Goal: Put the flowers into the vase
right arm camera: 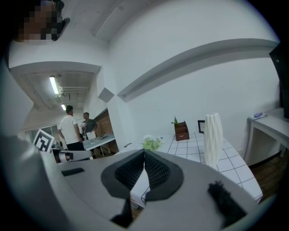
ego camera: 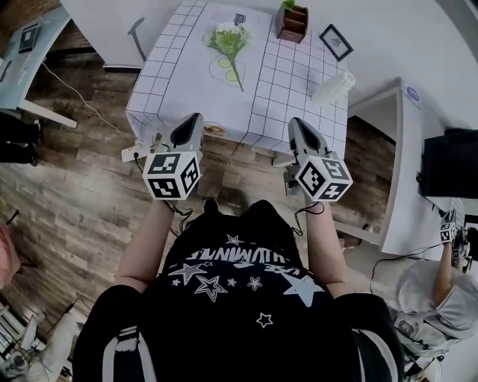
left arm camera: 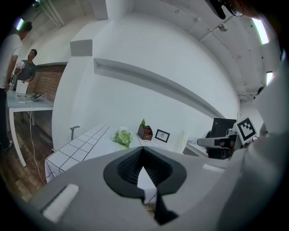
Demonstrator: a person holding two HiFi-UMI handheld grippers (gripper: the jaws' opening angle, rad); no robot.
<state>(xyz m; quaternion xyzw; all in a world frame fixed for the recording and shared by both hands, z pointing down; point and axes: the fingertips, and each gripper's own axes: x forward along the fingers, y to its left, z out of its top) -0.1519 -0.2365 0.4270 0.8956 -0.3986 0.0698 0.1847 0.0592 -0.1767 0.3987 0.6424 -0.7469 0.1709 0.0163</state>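
Note:
A bunch of white flowers with green stems (ego camera: 230, 43) lies on the white gridded table (ego camera: 187, 89), toward its far middle. It also shows small in the left gripper view as the flowers (left arm camera: 122, 137) and in the right gripper view as the flowers (right arm camera: 152, 143). A tall white ribbed vase (ego camera: 334, 87) stands at the table's right side; the vase (right arm camera: 213, 134) is upright. My left gripper (ego camera: 187, 131) and right gripper (ego camera: 302, 136) hover at the table's near edge, both shut and holding nothing.
A small brown planter box (ego camera: 292, 23) and a framed picture (ego camera: 336, 42) stand at the table's far right. A white desk (ego camera: 403, 160) lies to the right, where another person (ego camera: 441, 298) sits. Two people (right arm camera: 74, 128) stand by a far table.

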